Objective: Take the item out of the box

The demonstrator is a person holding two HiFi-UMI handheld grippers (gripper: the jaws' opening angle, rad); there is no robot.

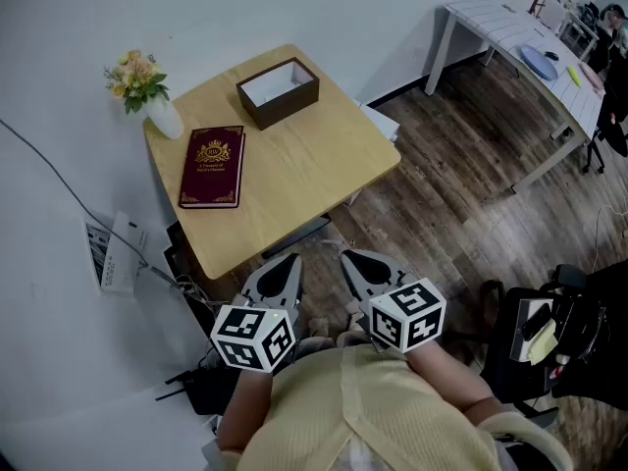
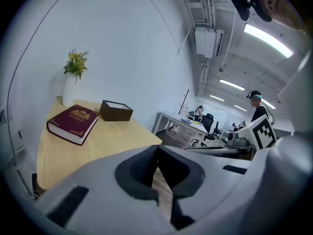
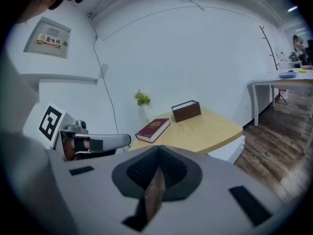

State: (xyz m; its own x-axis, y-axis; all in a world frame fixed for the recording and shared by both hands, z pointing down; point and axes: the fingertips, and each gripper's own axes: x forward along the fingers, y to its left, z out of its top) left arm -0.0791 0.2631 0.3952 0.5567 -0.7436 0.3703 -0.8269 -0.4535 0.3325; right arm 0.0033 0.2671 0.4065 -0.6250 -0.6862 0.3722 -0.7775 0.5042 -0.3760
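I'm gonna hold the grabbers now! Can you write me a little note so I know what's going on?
Left gripper: shut, empty, held near the body, short of the table.
Right gripper: shut, empty, right beside it.
Box: open, at the table's far corner, apart from the red book and flower vase. Its contents can't be made out.
Done: nothing yet.
Left: reach the box and take the item out.

Before me stands a light wooden table (image 1: 304, 170). On it I see an open dark brown box (image 1: 282, 109) near the far edge, a maroon book (image 1: 212, 165) lying flat, and a white vase (image 1: 164, 119) of flowers at one corner.
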